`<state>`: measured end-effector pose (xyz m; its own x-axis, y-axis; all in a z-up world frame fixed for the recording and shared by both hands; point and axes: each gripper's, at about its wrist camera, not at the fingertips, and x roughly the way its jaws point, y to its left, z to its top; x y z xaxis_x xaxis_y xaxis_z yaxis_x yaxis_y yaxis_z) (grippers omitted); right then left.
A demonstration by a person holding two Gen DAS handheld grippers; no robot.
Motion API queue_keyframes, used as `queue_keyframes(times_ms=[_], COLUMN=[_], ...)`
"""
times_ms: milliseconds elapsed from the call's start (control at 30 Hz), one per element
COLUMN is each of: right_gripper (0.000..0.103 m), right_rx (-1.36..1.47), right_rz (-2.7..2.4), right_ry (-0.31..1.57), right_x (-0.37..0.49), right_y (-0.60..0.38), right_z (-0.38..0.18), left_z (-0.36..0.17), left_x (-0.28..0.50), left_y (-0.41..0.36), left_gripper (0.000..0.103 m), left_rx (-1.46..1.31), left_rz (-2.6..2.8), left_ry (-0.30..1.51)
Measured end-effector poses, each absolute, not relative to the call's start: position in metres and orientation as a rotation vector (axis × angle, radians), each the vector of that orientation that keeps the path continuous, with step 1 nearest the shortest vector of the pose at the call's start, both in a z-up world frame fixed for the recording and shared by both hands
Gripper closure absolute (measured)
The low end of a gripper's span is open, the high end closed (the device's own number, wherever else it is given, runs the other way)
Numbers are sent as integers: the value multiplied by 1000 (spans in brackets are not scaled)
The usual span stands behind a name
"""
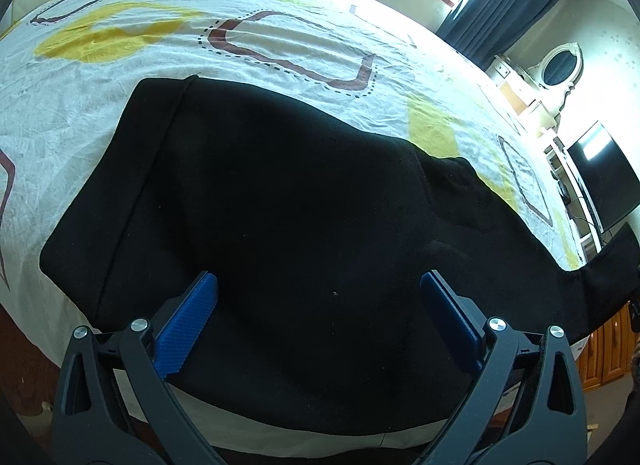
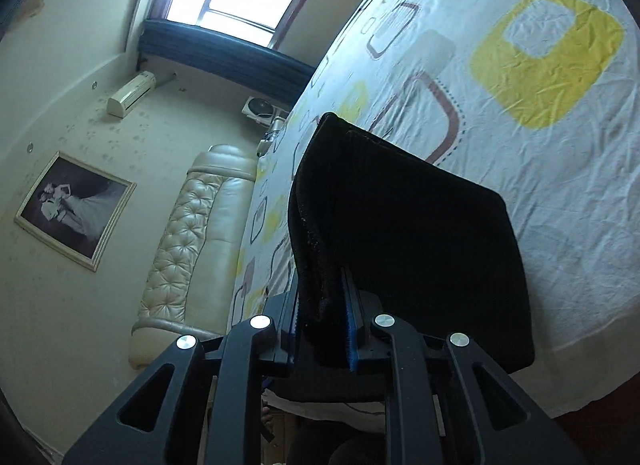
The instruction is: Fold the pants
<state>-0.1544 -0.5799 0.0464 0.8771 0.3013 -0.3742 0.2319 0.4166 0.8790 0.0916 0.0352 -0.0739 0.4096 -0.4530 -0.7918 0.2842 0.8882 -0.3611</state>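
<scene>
Left wrist view: one pair of black pants point(image 1: 280, 193) spread flat on one patterned bed sheet point(image 1: 120, 65), long axis from centre left to lower right of frame. Left gripper point(image 1: 319, 297) released, two blue pads point(image 1: 188, 325) wide apart above the cloth.

Right wrist view: right gripper point(image 2: 322, 325) clenched on a folded end of the pants point(image 2: 400, 233), lifted, edge toward upper left.
</scene>
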Motion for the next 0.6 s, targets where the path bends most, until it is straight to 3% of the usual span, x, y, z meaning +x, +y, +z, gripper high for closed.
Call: queue_keyframes(times_ms=[200, 600], right_gripper=[85, 85], right_rx=[1056, 900], right_rz=[116, 62], right_ry=[621, 841], right_x=[-98, -23], right_y=[-501, -383], right_z=[42, -37], left_z=[-74, -73], left_x=[95, 95], left_y=[44, 52], left_gripper=[3, 3], left_rx=[-257, -346], left_rz=[-469, -486], left_ry=[1063, 1076])
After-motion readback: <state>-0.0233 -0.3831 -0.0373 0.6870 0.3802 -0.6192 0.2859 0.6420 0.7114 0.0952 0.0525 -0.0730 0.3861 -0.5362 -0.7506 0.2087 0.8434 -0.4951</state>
